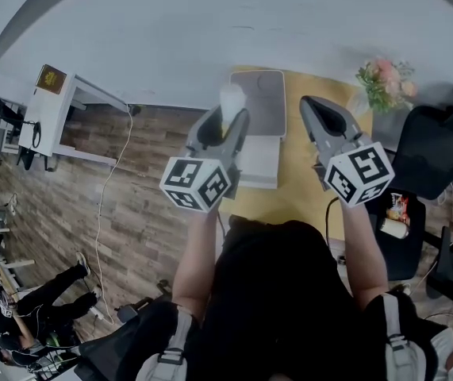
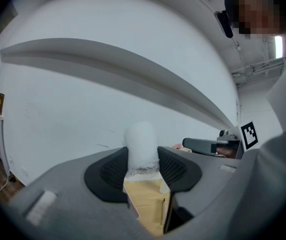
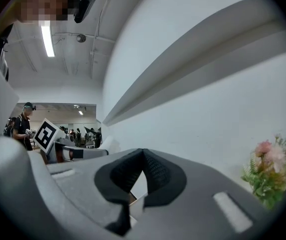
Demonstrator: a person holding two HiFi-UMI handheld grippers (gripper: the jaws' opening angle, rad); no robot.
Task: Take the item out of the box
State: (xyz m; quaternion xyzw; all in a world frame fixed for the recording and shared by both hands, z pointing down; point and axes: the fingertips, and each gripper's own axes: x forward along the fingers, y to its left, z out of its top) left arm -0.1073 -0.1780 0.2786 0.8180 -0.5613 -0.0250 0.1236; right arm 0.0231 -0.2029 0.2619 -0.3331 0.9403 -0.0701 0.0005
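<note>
My left gripper (image 1: 235, 116) is held up in the air, shut on a white foam-wrapped item (image 1: 232, 98). In the left gripper view the item (image 2: 141, 143) stands upright between the black pads (image 2: 111, 170), its rounded top rising above them. Below and beyond it, an open white box (image 1: 259, 162) with a grey lid (image 1: 259, 94) rests on the yellow table (image 1: 301, 197). My right gripper (image 1: 310, 106) is raised beside the left one. Its jaws (image 3: 143, 156) meet at the tips with nothing between them.
Pink flowers (image 1: 386, 80) stand at the table's far right, also seen as a bouquet (image 3: 272, 171) in the right gripper view. A black chair (image 1: 433, 146) is on the right. A white desk (image 1: 52, 111) and a cable (image 1: 103, 189) lie on the wood floor at left. A white wall is close ahead.
</note>
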